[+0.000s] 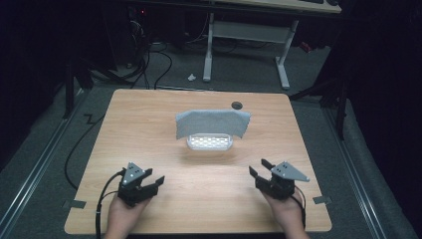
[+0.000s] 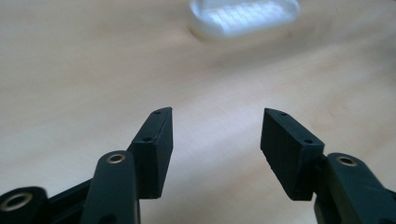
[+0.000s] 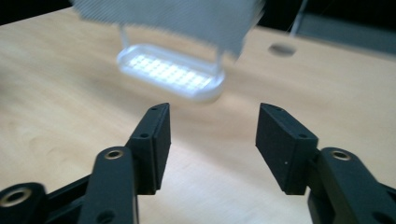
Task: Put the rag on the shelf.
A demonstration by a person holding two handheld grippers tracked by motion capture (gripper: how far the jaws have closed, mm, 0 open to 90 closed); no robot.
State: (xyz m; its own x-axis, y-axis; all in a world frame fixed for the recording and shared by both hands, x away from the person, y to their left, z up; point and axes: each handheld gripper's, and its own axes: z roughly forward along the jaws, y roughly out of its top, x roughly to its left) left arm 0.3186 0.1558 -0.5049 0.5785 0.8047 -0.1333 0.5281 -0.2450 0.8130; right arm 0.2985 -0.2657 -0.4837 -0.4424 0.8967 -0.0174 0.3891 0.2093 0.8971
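A wooden worktop [image 1: 149, 129] seen from above, with a person's two hands at its near edge, each holding a black two-jaw gripper. The left gripper [image 1: 152, 179] sits at the near left and the right gripper [image 1: 259, 167] at the near right, well apart from each other; the jaws of both stand wide open with nothing between them, which the left gripper view [image 2: 215, 135] and the right gripper view [image 3: 212, 133] confirm. Toward the middle of the worktop stands a small white rack [image 1: 209, 142], an oval base with a bright gridded surface, and a grey cloth [image 1: 213, 122] hangs draped over its raised part, spread wide so that it overhangs on both sides, the right end hanging a little lower. In the right gripper view the cloth [image 3: 163, 16] looks finely woven and limp above the rack [image 3: 170, 72]; the left gripper view catches the rack's base [image 2: 243, 16]. The work in hand appears to centre on this cloth. To handle it well, each gripper would best approach one hanging side, close on a free edge rather than the rack, and move evenly with the other so the light rack does not tip or slide.
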